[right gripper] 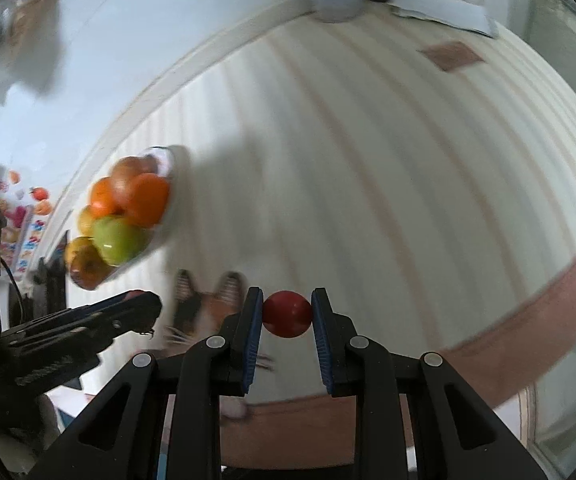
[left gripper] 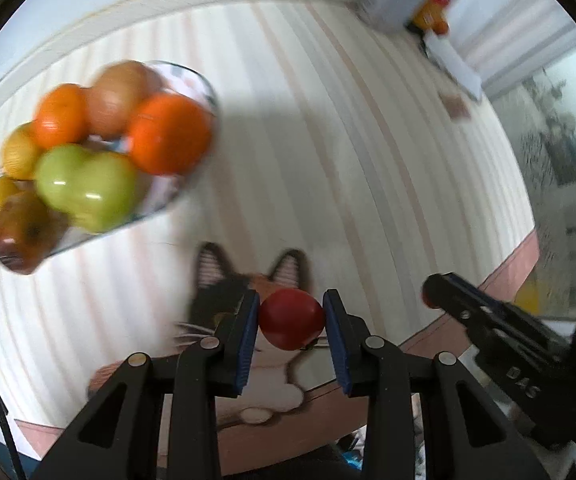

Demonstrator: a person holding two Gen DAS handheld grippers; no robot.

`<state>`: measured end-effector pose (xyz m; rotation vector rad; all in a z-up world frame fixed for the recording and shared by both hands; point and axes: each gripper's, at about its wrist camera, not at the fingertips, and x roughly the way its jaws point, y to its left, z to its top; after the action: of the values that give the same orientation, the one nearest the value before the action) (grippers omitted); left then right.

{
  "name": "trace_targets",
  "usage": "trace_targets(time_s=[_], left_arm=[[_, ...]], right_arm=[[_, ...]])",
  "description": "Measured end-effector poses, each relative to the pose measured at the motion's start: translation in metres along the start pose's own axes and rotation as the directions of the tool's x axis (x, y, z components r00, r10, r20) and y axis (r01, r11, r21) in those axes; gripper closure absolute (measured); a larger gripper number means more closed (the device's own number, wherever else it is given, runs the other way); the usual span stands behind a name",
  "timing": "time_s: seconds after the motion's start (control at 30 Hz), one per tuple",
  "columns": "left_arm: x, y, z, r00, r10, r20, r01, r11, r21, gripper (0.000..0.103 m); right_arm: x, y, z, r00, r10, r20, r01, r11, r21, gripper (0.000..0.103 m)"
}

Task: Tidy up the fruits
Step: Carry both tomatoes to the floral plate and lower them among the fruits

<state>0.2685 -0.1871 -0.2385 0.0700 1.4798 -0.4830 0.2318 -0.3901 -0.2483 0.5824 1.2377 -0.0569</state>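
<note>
Left gripper (left gripper: pixel 291 316) fingers clamp 1 red fruit (left gripper: pixel 291 319); right gripper (right gripper: pixel 286 314) fingers clamp another (right gripper: pixel 286 313).

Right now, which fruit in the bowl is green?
The green apple, at the bowl's near edge closest to the grippers. The fruits around it are orange, yellow or brownish-red; only this one is green.

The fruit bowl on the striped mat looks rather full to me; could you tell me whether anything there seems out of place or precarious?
Nothing is spilled. The bowl is heaped above its rim, with a green apple and an orange at the near edge. Each tool, left and right, grips a red fruit, so two more must fit. The views are blurred.
</note>
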Motion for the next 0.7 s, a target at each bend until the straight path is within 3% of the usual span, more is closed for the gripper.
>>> trace_targets(time_s=[0.3, 0.5, 0.7], left_arm=[[-0.067, 0.095, 0.024, 0.993, 0.014, 0.119, 0.007, 0.984, -0.180, 0.073], [-0.070, 0.147, 0.050, 0.992, 0.021, 0.123, 0.015, 0.958, -0.288, 0.073], [-0.048, 0.184, 0.063, 0.997, -0.037, 0.071, 0.061, 0.926, -0.372, 0.073]], right_arm=[[0.026, 0.097, 0.046, 0.981, 0.189, -0.047, -0.192, 0.977, -0.088, 0.076], [0.061, 0.148, 0.068, 0.958, 0.260, -0.123, -0.273, 0.956, -0.105, 0.076], [0.102, 0.171, 0.073, 0.933, 0.291, -0.210, -0.315, 0.945, -0.089, 0.076]])
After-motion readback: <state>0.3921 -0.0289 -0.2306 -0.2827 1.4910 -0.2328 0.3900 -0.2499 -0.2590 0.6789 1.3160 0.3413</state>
